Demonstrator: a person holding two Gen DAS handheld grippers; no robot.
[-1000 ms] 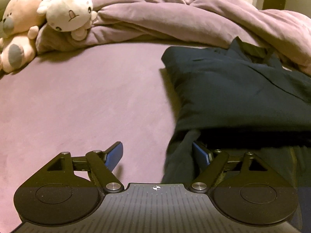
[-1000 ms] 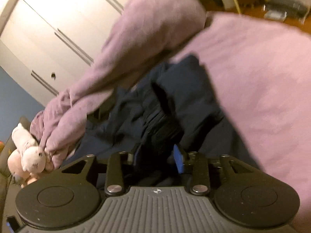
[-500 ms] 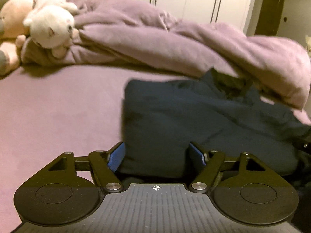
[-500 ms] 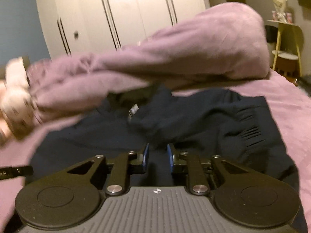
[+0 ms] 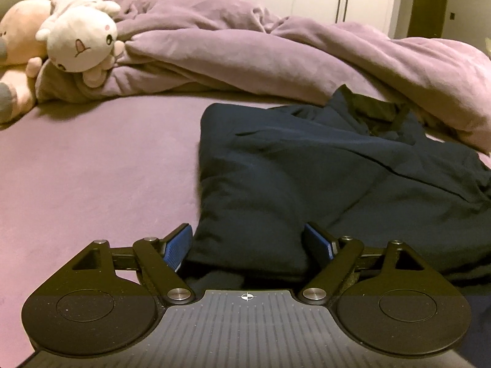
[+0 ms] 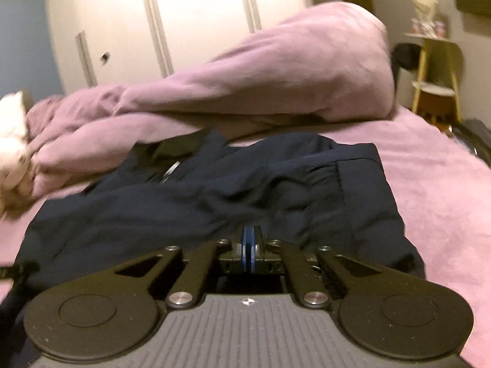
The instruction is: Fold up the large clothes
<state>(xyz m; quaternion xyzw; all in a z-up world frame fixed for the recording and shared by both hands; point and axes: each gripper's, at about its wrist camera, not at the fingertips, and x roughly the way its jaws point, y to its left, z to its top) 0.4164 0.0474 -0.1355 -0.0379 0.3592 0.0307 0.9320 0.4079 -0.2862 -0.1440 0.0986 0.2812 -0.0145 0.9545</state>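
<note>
Bed (image 5: pixel 92 168): one, broad, smooth mauve sheet. Duvet (image 5: pixel 276 52): one, plush purple, bunched along far side. Dark navy garment (image 5: pixel 307 178) (image 6: pixel 214 202): one, soft matte fabric, partly folded, lying rumpled on bed against duvet edge. Plush toys (image 5: pixel 78 40): two, white and pink, far left. Left gripper (image 5: pixel 248 242): low and level, blue ribbed pads spread wide either side of garment's near corner. Right gripper (image 6: pixel 249 245): low over garment, pads pressed together; whether cloth is pinched cannot be told.
</note>
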